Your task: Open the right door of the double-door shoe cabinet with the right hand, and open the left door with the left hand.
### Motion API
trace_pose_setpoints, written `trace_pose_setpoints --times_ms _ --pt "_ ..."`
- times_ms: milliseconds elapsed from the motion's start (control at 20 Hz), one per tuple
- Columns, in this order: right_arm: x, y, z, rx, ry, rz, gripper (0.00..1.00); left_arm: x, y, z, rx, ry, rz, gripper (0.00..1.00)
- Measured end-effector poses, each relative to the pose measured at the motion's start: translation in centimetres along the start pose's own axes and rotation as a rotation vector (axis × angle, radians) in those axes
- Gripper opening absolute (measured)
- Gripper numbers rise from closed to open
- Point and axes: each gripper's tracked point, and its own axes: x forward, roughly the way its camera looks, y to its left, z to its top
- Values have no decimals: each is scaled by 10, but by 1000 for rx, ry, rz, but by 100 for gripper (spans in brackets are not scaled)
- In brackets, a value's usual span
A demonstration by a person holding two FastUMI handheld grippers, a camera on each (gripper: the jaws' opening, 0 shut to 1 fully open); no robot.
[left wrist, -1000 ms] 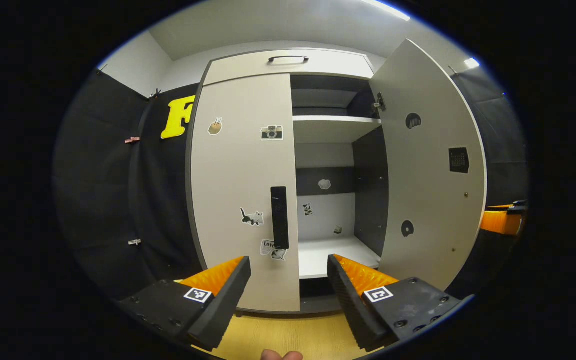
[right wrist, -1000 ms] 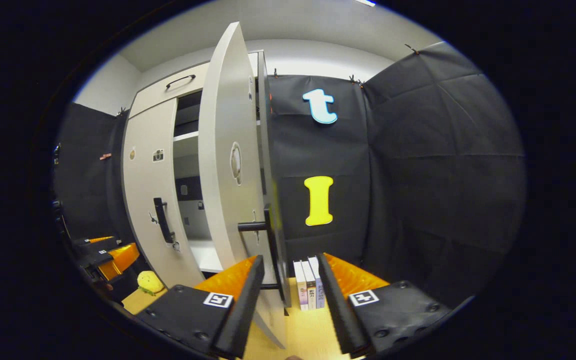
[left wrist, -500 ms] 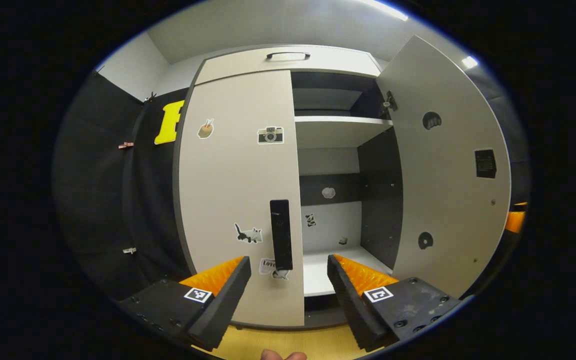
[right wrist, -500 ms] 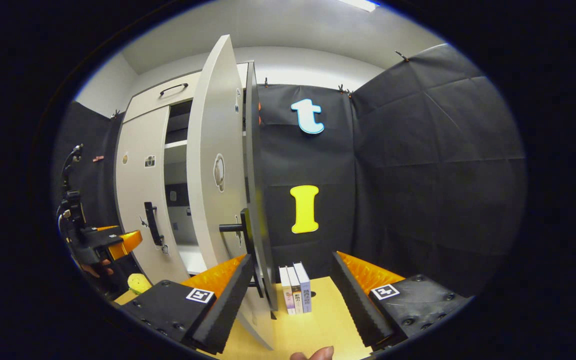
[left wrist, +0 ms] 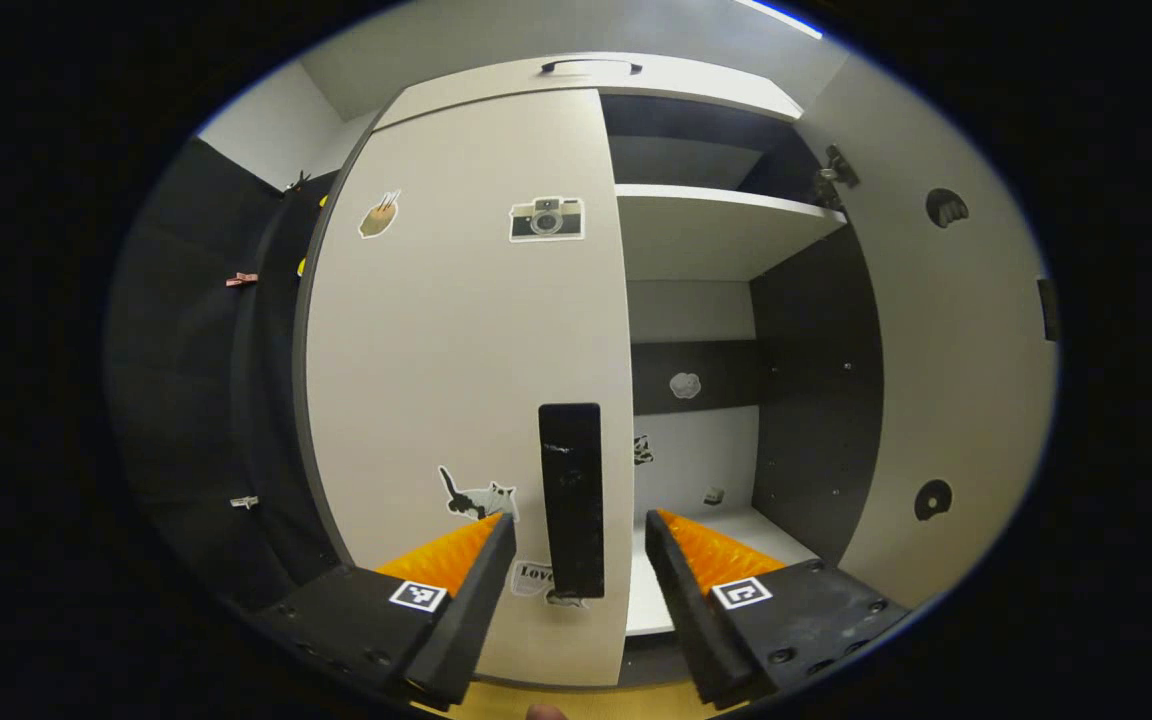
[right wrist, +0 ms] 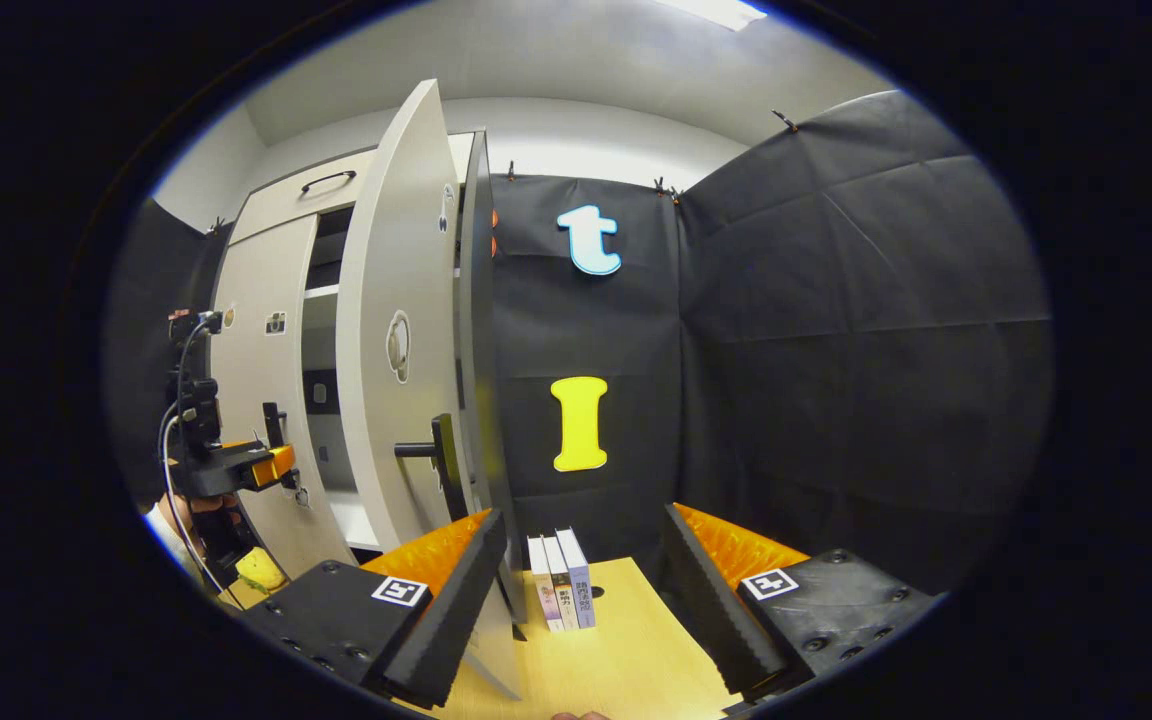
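left door point(left wrist: 466, 330): pale beige laminated board, smooth, matt; flat paper-like stickers on its face
left door handle point(left wrist: 571, 495): black upright bar, smooth, slight sheen, looks like plastic or painted metal
right door point(right wrist: 391, 330): same pale board, smooth, matt, with round recessed fittings
cabinet inside wall point(left wrist: 811, 400): dark grey board, matt, dotted with small holes
shelf point(left wrist: 721, 225): off-white board, smooth, faintly reflective
booth wall point(right wrist: 836, 330): black cloth, matt, creased in squares
floor point(right wrist: 616, 650): light yellow wood-grain, smooth
books point(right wrist: 561, 580): upright, glossy paper spines
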Motion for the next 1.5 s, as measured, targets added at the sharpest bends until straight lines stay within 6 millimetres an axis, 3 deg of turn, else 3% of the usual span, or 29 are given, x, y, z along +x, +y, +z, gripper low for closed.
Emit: trace_pose_setpoints --times_ms 50,100,300,650,950,1250,1500 --pt "0 0 0 -5 0 3 98 6 4 -2 3 0 14 78" --pt "0 1 -1 -14 -2 5 98 12 8 -3 8 6 28 65" --pt "2 4 1 -40 -7 9 98 28 1 -5 -18 9 0 35" --pt "-9 11 6 -44 -15 15 98 32 0 -14 -32 23 -27 36" --pt "-25 31 7 -65 -21 37 98 22 2 -14 -67 37 -74 22" --pt "-42 51 7 -30 -28 37 98 8 15 -17 -89 47 -155 21" --pt "-58 78 7 -12 -31 51 98 11 19 -18 -95 67 -192 21"
